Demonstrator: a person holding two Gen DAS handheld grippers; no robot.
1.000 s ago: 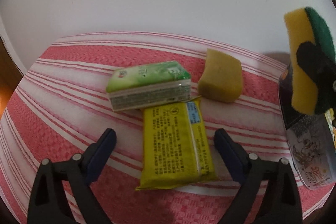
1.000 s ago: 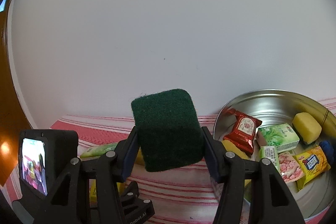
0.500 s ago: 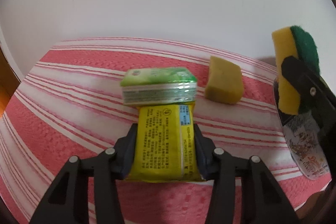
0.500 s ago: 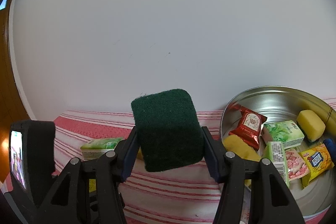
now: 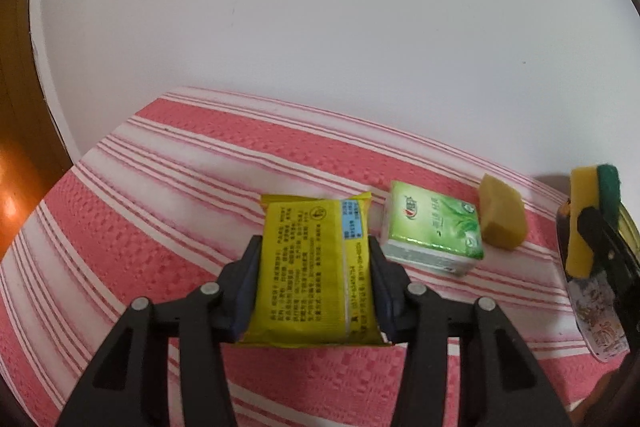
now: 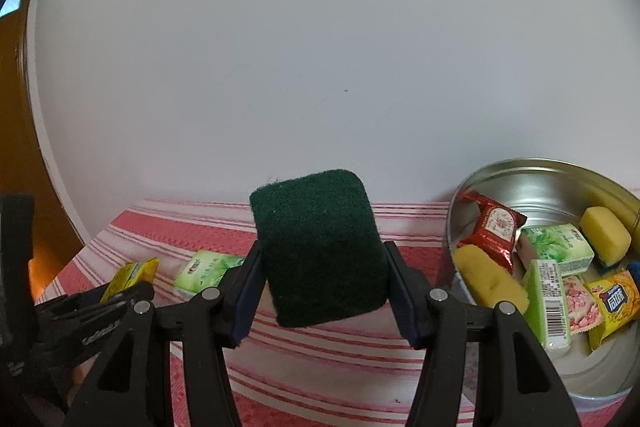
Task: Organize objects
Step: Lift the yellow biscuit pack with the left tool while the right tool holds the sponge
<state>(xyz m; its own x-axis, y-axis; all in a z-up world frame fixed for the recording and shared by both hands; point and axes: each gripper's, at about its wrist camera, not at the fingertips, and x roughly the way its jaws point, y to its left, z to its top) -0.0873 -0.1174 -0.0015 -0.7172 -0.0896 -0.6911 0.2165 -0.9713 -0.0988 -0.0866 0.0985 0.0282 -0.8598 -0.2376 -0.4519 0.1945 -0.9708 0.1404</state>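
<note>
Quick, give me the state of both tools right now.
Left tool: shut on the yellow packet.
Right tool: shut on the sponge.

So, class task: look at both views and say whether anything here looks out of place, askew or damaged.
Nothing looks damaged or spilled. Two things lie loose on the striped cloth outside the metal tin: a green tissue pack, skewed to the stripes, and a tan sponge tipped against it. The left claw holds a yellow packet; the right claw a scouring sponge.

Soft, even room light; orange glare at the left edge (both views), fisheye bending, dark corners, slight blur.
</note>
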